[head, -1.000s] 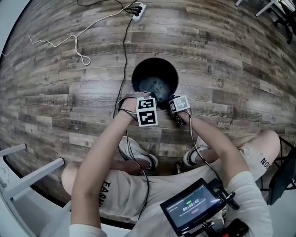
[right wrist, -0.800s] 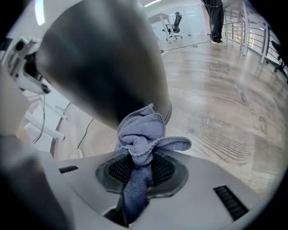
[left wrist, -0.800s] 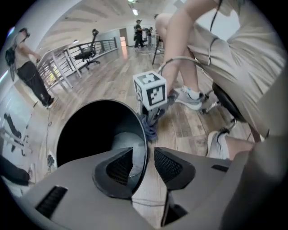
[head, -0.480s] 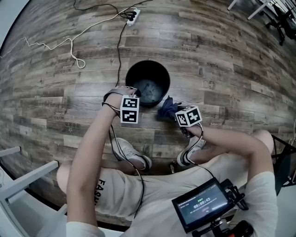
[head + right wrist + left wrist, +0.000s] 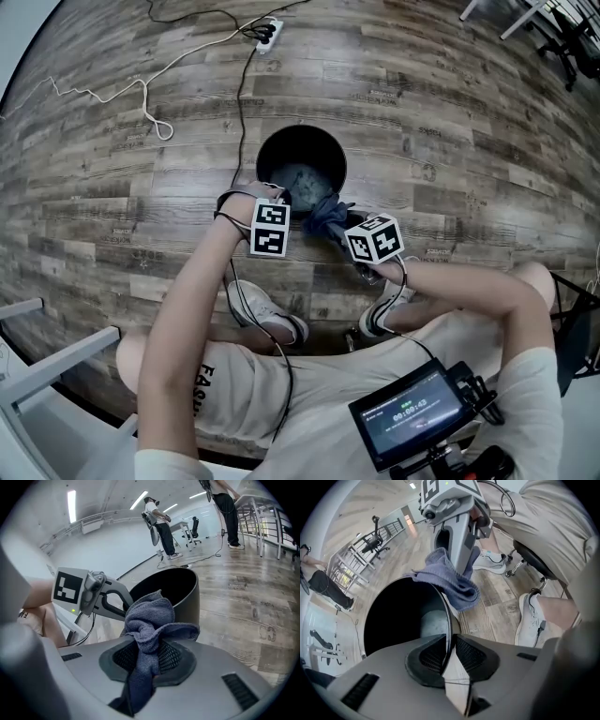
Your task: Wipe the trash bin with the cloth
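A round black trash bin (image 5: 301,169) stands open on the wood floor. My left gripper (image 5: 279,202) is at its near rim. In the left gripper view the thin rim (image 5: 449,620) runs between the pads (image 5: 431,656) of the left gripper (image 5: 449,651); the jaws have just been closing and now pinch it. My right gripper (image 5: 341,223) is shut on a bunched blue-grey cloth (image 5: 328,212) that lies against the bin's near right rim. The right gripper view shows the cloth (image 5: 147,620) wedged in the right gripper (image 5: 146,656), with the bin (image 5: 185,592) just beyond it.
A power strip (image 5: 263,31) and loose cables (image 5: 141,94) lie on the floor behind the bin. The person's shoes (image 5: 272,317) sit close in front of it. A white frame (image 5: 56,366) is at lower left. People (image 5: 161,522) stand far off.
The right gripper has come up with the cloth, which now rests against the bin's near rim. The left gripper has shifted a little along the rim.
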Demonstrator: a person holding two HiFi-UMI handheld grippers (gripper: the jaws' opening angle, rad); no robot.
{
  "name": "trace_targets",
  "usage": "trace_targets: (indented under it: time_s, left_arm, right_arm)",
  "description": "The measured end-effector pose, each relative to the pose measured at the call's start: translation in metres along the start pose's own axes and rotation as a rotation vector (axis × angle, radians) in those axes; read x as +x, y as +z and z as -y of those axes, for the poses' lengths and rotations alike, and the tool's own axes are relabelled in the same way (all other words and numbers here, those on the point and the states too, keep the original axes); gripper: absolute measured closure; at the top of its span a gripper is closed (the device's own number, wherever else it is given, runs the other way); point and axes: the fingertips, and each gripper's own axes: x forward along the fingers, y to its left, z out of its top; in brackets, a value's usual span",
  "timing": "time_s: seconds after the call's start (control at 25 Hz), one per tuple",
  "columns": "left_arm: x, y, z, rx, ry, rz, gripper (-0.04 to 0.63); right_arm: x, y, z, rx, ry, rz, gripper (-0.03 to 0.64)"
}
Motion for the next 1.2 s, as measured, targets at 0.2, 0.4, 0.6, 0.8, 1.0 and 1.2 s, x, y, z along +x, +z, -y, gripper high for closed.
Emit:
trace_targets:
  time_s: [0.2,0.4,0.6,0.8,1.0,1.2]
  left_arm:
    - [0.000,0.007,0.002,0.006,0.020,0.031,0.525]
    - [0.000,0.012,-0.002,-0.018,0.026,0.054,0.528]
    - [-0.001,0.017,-0.005,-0.059,0.021,0.078,0.531]
    - [-0.001,0.021,-0.007,-0.109,0.010,0.092,0.535]
    - [-0.001,0.021,-0.009,-0.164,-0.010,0.072,0.535]
    - [0.000,0.022,-0.010,-0.209,-0.045,0.058,0.535]
  right_arm:
    - [0.027,-0.003,0.018,0.010,-0.035,-0.016,0.535]
    - [0.059,-0.025,0.048,-0.008,-0.081,-0.069,0.535]
    - [0.097,-0.054,0.078,0.006,-0.147,-0.128,0.535]
    - [0.140,-0.091,0.107,0.100,-0.193,-0.211,0.535]
    - [0.149,-0.101,0.108,0.218,-0.175,-0.248,0.535]
    - [0.128,-0.107,0.104,0.140,-0.175,-0.263,0.535]
